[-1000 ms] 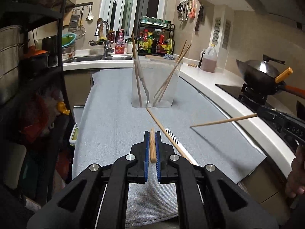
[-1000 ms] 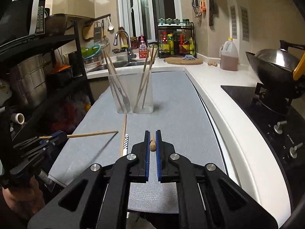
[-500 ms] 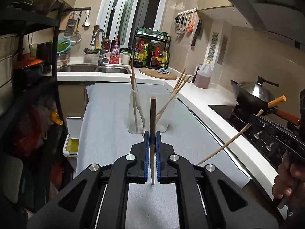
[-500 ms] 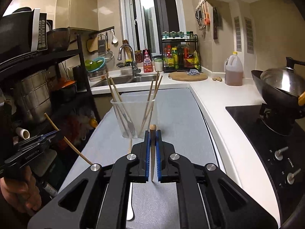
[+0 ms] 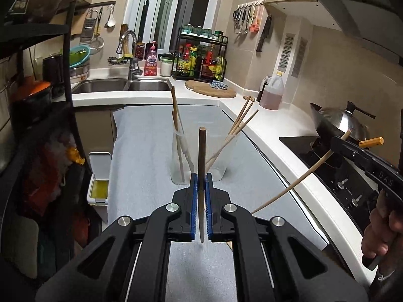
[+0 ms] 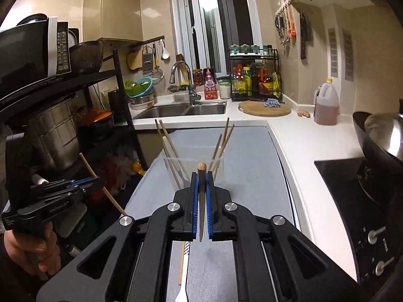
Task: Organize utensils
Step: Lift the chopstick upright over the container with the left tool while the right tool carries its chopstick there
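Item: one chopstick [image 5: 202, 156] clamped upright in my left gripper [image 5: 201, 183], another chopstick [image 6: 201, 176] in my right gripper [image 6: 201, 183], both raised for dropping into the clear holder [image 5: 221, 166] just ahead.

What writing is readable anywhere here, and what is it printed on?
"GenRobot.AI": side of the left gripper, seen from the right wrist.
"DAS": side of the right gripper, cut off by the hand.
Bottle labels on the spice rack, pink soap bottle, microwave buttons: too blurred.
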Demonstrator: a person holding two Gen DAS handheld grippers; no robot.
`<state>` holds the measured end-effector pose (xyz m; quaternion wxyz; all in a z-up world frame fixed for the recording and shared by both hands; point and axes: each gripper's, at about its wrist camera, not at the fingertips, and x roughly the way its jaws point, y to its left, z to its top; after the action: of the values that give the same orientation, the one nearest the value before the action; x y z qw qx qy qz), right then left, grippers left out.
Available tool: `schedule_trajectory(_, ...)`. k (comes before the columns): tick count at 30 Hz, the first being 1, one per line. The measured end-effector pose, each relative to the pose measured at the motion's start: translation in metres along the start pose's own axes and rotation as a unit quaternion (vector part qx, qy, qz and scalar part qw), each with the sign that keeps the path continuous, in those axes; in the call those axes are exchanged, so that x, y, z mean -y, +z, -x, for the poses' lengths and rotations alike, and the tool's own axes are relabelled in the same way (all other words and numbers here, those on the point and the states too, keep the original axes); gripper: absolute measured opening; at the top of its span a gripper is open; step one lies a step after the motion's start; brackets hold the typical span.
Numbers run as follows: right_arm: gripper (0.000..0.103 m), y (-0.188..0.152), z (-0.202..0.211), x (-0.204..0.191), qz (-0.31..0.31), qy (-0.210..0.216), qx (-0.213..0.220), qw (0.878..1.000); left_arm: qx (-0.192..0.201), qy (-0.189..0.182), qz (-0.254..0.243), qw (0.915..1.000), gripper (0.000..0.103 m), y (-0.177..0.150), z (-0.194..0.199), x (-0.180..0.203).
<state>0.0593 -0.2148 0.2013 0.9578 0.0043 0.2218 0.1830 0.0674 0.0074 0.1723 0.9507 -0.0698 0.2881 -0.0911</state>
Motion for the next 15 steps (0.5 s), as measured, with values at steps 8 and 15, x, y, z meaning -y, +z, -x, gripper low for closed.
schedule_trajectory(8,0.006,0.045,-0.019,0.008,-0.001,0.016,0.017,1.000,0.004,-0.005,-0.012,0.9999,0.006,0.053,-0.010,0.002)
schedule_trajectory(15,0.006,0.100,-0.027,0.005,0.007,0.035,0.056,0.998,0.049,-0.007,-0.003,0.9988,0.006,0.115,-0.011,0.002)
